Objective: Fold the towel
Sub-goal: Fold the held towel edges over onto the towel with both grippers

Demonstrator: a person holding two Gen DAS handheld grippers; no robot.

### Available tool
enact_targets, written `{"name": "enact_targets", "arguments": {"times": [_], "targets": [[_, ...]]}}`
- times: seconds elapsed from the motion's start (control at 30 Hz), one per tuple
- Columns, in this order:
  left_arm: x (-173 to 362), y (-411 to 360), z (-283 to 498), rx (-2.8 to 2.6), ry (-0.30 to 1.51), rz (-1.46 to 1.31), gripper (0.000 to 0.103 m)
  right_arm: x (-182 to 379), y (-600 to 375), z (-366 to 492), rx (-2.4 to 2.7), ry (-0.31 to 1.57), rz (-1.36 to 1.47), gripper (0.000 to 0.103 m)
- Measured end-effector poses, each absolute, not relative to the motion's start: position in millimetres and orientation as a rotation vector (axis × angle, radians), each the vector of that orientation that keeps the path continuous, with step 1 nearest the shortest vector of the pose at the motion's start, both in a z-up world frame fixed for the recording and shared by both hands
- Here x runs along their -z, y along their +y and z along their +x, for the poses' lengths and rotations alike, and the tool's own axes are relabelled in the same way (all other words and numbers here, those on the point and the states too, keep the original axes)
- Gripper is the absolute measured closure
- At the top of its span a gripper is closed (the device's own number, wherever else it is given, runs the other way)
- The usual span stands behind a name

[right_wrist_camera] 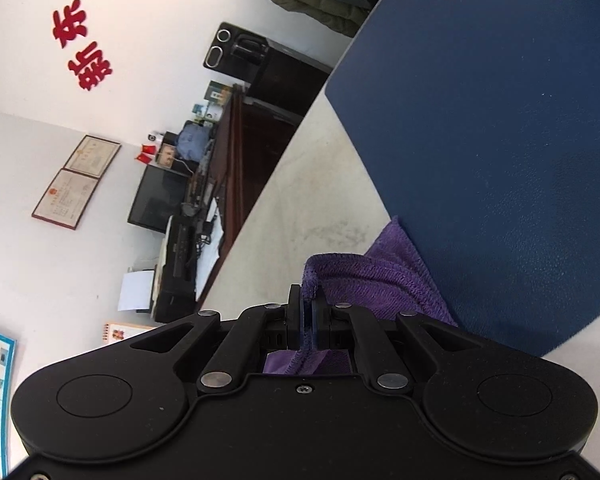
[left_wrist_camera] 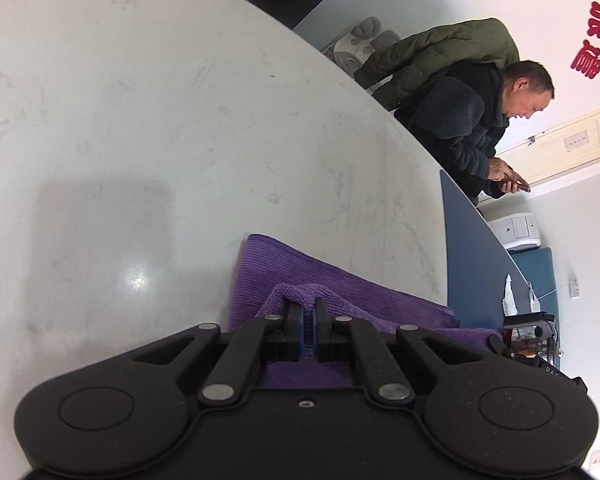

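My left hand-held gripper (left_wrist_camera: 308,312) is clamped on a fold of the purple towel (left_wrist_camera: 300,276), my right hand-held gripper (right_wrist_camera: 307,304) on its hem. The towel lies on a scuffed white bench (left_wrist_camera: 180,100) beside a blue mat (right_wrist_camera: 500,120). Office room: a bystander (left_wrist_camera: 476,120) with a phone, red wall lettering (right_wrist_camera: 80,32), framed certificates (right_wrist_camera: 76,180).

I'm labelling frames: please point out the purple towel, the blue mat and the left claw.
Purple terry towel (left_wrist_camera: 300,276): left wrist view, flat ribbed part.
Dark blue leather-look mat (right_wrist_camera: 500,120): right wrist view, bare middle.
Left claw (left_wrist_camera: 308,312): left wrist view, between fingertips.
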State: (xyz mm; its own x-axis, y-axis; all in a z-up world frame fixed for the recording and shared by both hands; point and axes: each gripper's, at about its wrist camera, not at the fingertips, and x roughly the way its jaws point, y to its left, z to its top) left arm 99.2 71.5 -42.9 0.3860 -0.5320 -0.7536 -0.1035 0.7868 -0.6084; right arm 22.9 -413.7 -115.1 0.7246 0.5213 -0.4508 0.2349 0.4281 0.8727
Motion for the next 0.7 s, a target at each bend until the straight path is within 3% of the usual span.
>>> {"name": "enact_targets", "arguments": {"times": [0.3, 0.7], "targets": [[25, 74, 74, 0.327, 1.141, -0.657, 0.099, 116, -413, 9, -0.223, 0.768, 1.188, 0.1], [-2, 74, -29, 0.377, 1.143, -0.647, 0.099, 90, -414, -77, -0.27, 0.736, 1.222, 0.1]]}}
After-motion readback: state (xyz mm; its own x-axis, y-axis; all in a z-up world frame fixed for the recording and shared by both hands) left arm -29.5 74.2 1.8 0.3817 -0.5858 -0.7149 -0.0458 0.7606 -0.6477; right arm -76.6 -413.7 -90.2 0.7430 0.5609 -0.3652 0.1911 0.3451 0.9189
